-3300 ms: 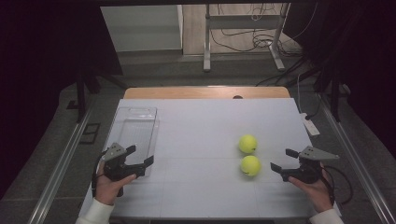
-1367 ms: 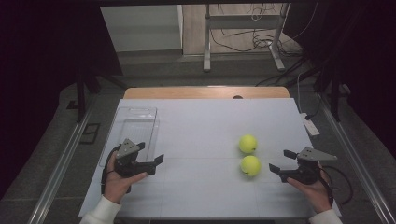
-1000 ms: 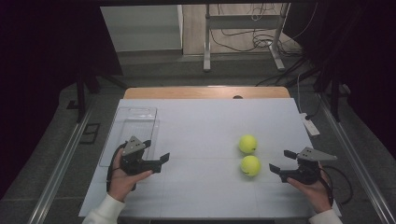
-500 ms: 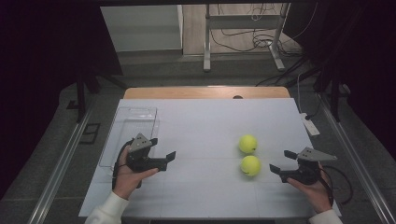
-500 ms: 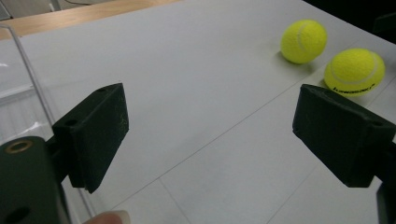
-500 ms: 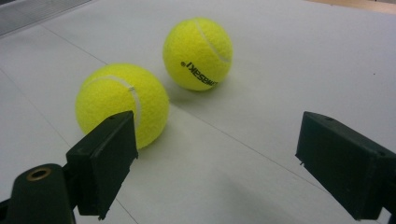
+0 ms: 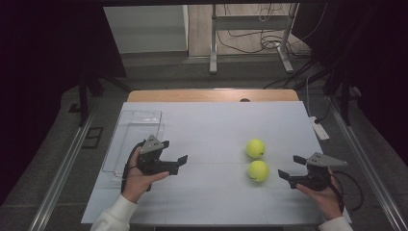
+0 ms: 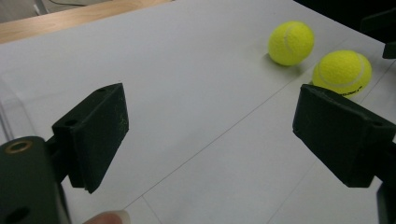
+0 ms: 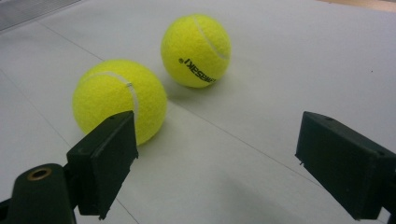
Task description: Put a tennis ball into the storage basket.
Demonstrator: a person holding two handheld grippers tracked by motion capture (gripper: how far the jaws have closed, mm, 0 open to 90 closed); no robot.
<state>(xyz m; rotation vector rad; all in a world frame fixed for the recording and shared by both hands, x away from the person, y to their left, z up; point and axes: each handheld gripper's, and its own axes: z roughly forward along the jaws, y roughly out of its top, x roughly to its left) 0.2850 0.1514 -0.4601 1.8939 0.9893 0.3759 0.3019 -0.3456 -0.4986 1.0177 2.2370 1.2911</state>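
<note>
Two yellow tennis balls lie close together on the white table top (image 7: 211,125), right of the middle: a far ball (image 7: 255,148) (image 8: 291,43) (image 9: 196,44) and a near ball (image 7: 258,170) (image 8: 342,72) (image 9: 119,100). My left gripper (image 7: 178,164) (image 8: 219,135) is open and empty, held low over the table left of the middle and pointing at the balls from a distance. My right gripper (image 7: 288,167) (image 9: 224,163) is open and empty too, just right of the near ball, which sits in front of its left jaw.
A clear plastic tray (image 7: 134,130) lies on the table's left side, behind my left hand. A small white device (image 7: 318,129) rests at the right edge. The wooden table edge (image 7: 211,95) runs along the back.
My left gripper has moved right, from beside the tray toward the middle of the table. The right gripper and both balls have stayed still.
</note>
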